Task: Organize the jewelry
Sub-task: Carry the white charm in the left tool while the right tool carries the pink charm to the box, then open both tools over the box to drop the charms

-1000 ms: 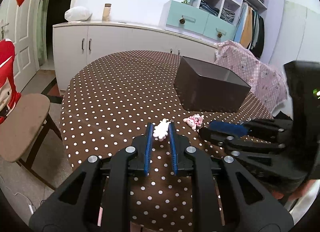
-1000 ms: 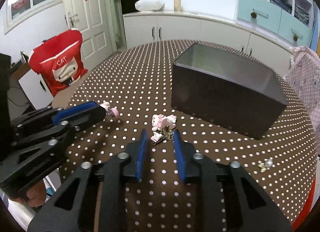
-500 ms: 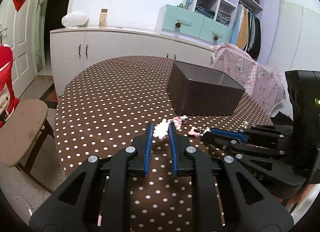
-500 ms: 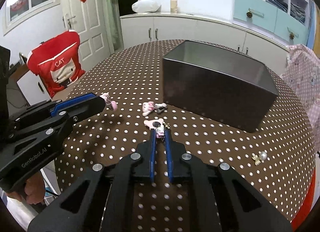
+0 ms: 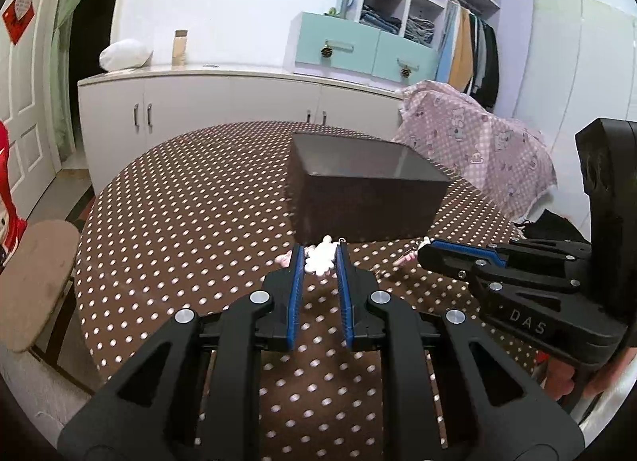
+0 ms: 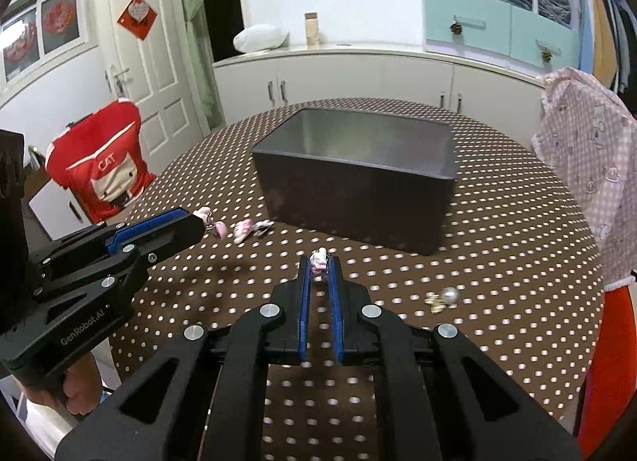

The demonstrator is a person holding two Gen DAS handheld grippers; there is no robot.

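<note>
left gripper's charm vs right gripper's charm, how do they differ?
Colour: the white charm in the left gripper is plain white; the pink charm in the right gripper is pink and white.
Width: the white charm spreads the left fingers wider; the pink charm sits in a narrower gap.
Shared: both are pinched at the fingertips, held above the dotted tablecloth, short of the dark box.

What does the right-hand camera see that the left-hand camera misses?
Only the right-hand camera shows the pearl earring lying on the table, the box's bare inside, and the red chair cover. Only the left-hand camera shows the white charm between its own jaws. Both show the dark box on the dotted tablecloth.
</note>
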